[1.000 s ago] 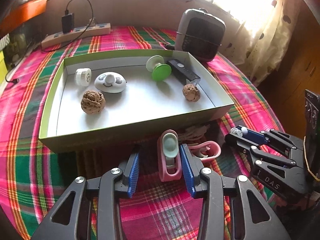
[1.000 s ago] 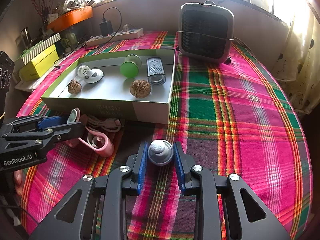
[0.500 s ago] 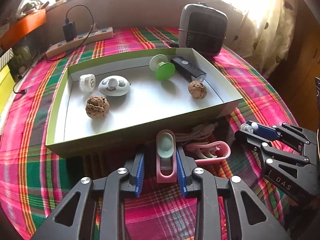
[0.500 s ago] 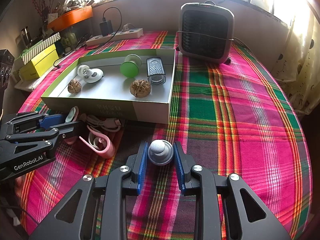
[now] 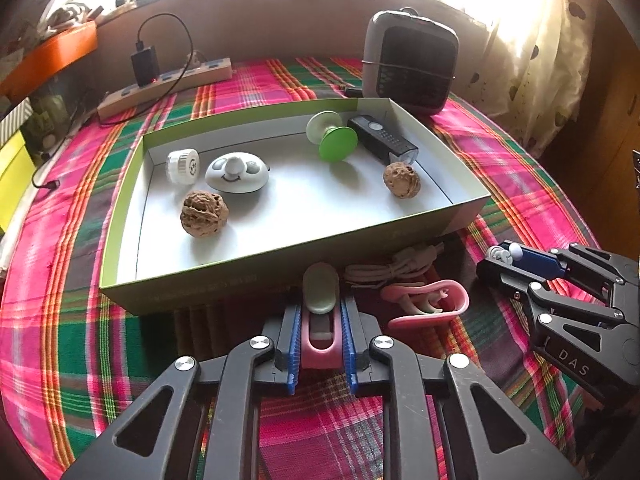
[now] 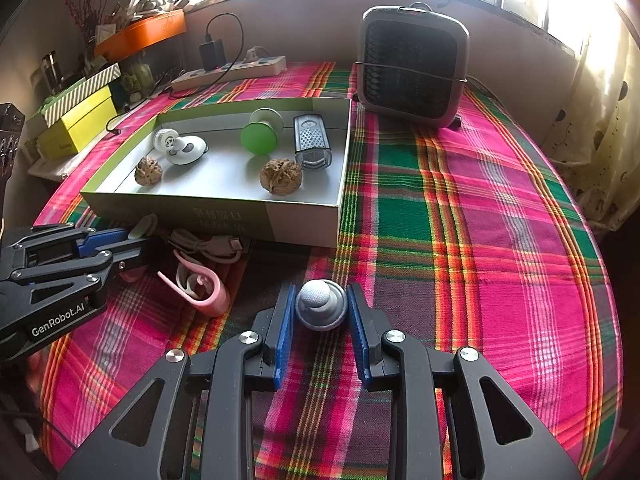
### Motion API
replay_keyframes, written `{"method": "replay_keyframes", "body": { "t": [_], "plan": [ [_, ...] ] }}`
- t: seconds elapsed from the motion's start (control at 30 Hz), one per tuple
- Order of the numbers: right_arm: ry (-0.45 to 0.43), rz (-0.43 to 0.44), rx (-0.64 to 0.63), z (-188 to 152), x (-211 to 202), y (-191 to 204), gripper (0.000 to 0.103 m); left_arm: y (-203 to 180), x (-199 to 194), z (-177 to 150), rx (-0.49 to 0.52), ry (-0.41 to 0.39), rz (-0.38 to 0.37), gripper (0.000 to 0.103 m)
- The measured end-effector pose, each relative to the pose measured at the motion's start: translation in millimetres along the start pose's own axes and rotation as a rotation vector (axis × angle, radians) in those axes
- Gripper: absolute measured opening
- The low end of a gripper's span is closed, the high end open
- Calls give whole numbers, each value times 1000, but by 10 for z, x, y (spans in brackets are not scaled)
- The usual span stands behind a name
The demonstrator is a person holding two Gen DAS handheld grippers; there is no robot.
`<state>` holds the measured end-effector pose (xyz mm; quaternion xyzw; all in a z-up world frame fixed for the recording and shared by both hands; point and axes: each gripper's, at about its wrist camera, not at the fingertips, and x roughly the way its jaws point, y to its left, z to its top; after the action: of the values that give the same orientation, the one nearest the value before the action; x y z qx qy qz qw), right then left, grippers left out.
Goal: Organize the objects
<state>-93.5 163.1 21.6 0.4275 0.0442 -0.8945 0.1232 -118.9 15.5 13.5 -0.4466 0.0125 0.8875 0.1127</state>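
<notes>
Left gripper (image 6: 132,242) side plate: white lettering "GenRobot.AI".
Right gripper (image 5: 494,258) side plate: pale letters "DAS", the rest cut off by the frame edge.
Box (image 6: 256,222) front wall: two faint rows of pale printed characters, too blurred to read.

pink-green plaid tablecloth (image 6: 460,208), green-rimmed box (image 5: 280,264) – pink clip (image 5: 320,344), green suction cup (image 5: 336,140)

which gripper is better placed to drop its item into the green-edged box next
Left: the left gripper grips the pink clip right against the green-edged box wall; the right gripper holds its grey knob farther back.
</notes>
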Motion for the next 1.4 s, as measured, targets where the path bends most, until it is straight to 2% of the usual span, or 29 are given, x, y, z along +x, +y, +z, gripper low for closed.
{"method": "replay_keyframes", "body": {
  "t": [0.8, 1.4],
  "plan": [
    [-6, 1, 8, -30, -33, 15, 27, 73, -98, -95, -30, -24, 8, 16],
    [-31, 7, 4, -31, -126, 96, 27, 88, -305, -126, -31, -74, 19, 16]
  ]
}}
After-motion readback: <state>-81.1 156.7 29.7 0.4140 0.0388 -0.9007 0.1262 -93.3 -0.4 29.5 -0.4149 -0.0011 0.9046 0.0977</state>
